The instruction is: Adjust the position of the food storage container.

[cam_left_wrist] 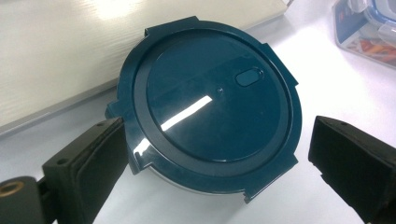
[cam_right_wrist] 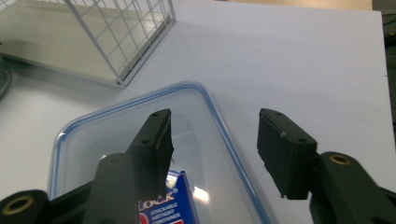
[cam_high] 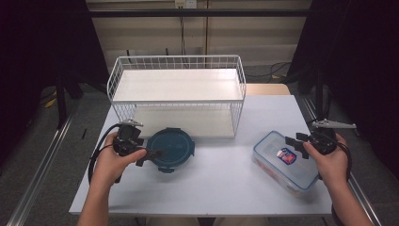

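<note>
Both containers are sitting unlifted in front of the wire rack (cam_high: 176, 89): left tongs (cam_high: 149, 156) are spreading apart around the round teal container (cam_high: 170, 149), right tongs (cam_high: 295, 145) are hovering apart over the rectangular clear box (cam_high: 284, 160), nothing gripped.

Two containers, one rack, one table

One round teal container (cam_high: 170, 149), one clear rectangular container (cam_high: 285, 160), one white wire rack (cam_high: 177, 92), one table (cam_high: 221, 179).

The high view looked forward and down from above the table's near edge, taking in the whole white table (cam_high: 226, 183). The left gripper view sat close over the round dark-teal plastic lidded container (cam_left_wrist: 210, 112), also at centre-left of the high view. The right gripper view hovered close above the clear rectangular blue-rimmed box (cam_right_wrist: 116, 135), lower right in the high view.
</note>
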Demonstrator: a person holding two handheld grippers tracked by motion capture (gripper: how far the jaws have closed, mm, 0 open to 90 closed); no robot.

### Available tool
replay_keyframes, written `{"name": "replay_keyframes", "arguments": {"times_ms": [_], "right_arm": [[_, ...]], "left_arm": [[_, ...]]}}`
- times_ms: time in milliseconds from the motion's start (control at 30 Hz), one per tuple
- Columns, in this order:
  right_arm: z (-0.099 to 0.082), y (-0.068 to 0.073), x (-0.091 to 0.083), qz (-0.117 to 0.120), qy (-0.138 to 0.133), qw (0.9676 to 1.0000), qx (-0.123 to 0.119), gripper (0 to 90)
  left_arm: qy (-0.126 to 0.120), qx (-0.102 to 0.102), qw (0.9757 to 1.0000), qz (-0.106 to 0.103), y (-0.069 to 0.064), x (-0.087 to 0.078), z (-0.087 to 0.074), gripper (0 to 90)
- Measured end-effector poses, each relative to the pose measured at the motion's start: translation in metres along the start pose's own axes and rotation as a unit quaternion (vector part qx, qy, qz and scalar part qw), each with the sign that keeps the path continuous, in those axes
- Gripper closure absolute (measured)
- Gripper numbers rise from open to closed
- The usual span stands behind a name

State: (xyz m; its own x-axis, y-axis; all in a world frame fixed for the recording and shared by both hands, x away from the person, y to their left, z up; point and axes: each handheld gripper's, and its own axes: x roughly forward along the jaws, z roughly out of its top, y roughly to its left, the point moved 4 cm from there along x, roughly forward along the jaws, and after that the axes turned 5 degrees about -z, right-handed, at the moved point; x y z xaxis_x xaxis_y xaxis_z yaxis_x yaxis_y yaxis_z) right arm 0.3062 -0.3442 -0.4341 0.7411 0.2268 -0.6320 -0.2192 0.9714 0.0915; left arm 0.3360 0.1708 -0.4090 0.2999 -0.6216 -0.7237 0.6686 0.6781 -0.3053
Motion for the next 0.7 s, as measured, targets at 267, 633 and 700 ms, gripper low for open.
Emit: {"name": "replay_keyframes", "arguments": {"times_ms": [267,633,700], "right_arm": [[0.001,-0.010,0.006,-0.010,0.029,0.9995,0.005,71.1],[-0.005,-0.025,0.007,-0.019,0.039,0.9989,0.018,86.8],[-0.005,-0.025,0.010,-0.017,0.043,0.9988,0.013,88.8]], "left_arm": [[0.000,-0.004,1.0000,-0.001,0.001,0.003,0.000,4.7],[0.005,-0.004,1.0000,-0.001,0.000,0.005,0.000,4.7],[0.007,-0.002,1.0000,-0.007,0.000,0.006,0.000,4.7]]}}
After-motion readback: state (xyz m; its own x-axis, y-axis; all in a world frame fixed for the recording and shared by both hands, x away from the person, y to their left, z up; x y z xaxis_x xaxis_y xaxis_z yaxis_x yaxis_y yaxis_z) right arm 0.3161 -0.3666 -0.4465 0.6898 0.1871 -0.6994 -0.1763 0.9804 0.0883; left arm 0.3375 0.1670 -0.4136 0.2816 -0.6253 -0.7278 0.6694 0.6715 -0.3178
